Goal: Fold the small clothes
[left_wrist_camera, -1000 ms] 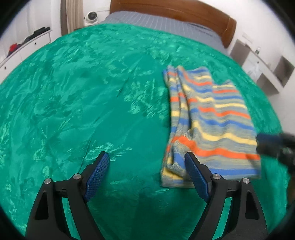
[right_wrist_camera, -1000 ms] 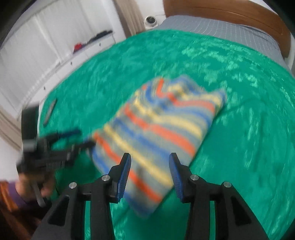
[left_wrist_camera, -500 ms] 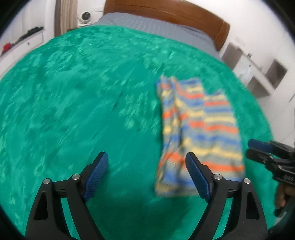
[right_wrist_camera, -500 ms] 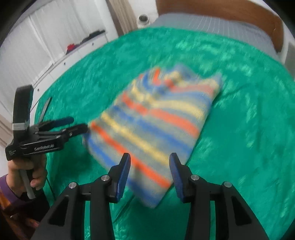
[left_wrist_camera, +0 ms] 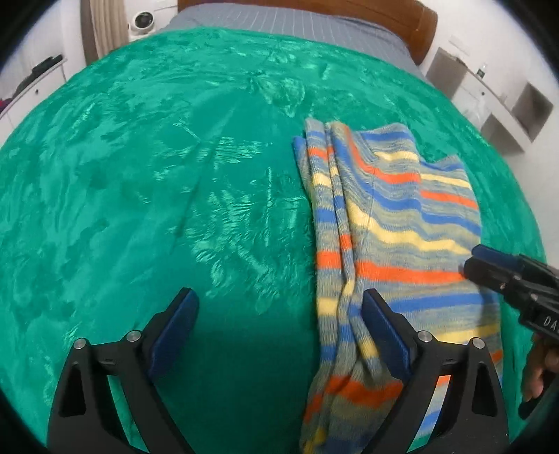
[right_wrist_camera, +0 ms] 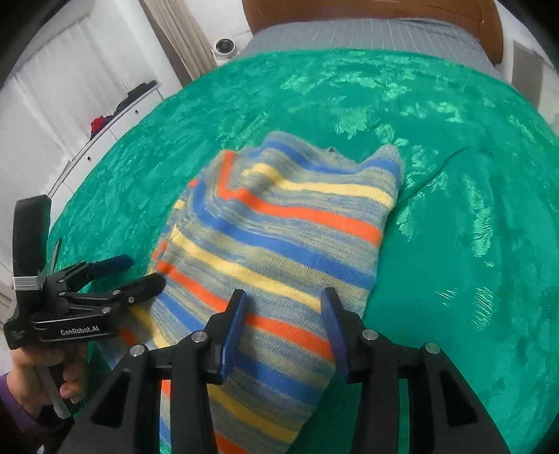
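Striped sweater soft, limp, light; grasp near corners. Left gripper just widened, empty; right gripper part-open, empty.

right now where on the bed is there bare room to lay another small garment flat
The green blanket is bare left of the striped sweater, up to the grey sheet by the headboard. Another bare stretch lies right of the sweater. It is crowded at the sweater's near end, where the left tool and right tool hover.
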A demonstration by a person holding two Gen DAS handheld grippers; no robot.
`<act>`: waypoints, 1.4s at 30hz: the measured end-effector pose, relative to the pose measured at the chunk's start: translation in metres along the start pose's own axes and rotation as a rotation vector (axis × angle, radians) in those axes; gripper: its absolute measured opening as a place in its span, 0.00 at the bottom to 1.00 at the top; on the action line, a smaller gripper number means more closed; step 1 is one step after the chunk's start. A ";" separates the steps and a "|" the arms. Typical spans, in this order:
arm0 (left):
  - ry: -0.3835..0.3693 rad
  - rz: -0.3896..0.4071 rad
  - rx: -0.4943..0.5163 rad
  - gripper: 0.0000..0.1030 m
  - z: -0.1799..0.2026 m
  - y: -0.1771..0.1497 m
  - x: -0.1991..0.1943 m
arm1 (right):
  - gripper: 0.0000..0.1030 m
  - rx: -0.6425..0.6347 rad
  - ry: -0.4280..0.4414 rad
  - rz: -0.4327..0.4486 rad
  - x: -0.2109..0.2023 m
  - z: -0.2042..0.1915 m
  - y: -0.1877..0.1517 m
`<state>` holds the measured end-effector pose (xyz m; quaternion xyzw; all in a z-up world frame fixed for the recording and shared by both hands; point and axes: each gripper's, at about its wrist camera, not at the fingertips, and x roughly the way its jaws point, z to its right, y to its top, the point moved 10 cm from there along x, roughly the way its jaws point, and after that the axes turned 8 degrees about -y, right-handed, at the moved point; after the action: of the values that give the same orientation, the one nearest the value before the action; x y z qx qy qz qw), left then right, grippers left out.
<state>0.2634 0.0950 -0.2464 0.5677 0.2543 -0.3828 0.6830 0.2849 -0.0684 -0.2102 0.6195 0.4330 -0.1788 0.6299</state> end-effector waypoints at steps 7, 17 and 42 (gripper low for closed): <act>-0.020 0.042 0.003 0.93 -0.012 -0.024 -0.047 | 0.60 -0.065 -0.003 0.107 -0.057 -0.026 -0.026; 0.063 0.162 0.061 0.95 -0.035 -0.063 -0.088 | 0.67 0.042 -0.103 0.158 -0.098 -0.005 -0.104; 0.096 0.203 0.131 1.00 -0.046 -0.087 -0.036 | 1.00 0.258 -0.323 0.178 -0.065 0.084 -0.172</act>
<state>0.1759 0.1425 -0.2797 0.6514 0.2024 -0.3001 0.6669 0.1448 -0.1957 -0.2797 0.6938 0.2437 -0.2734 0.6201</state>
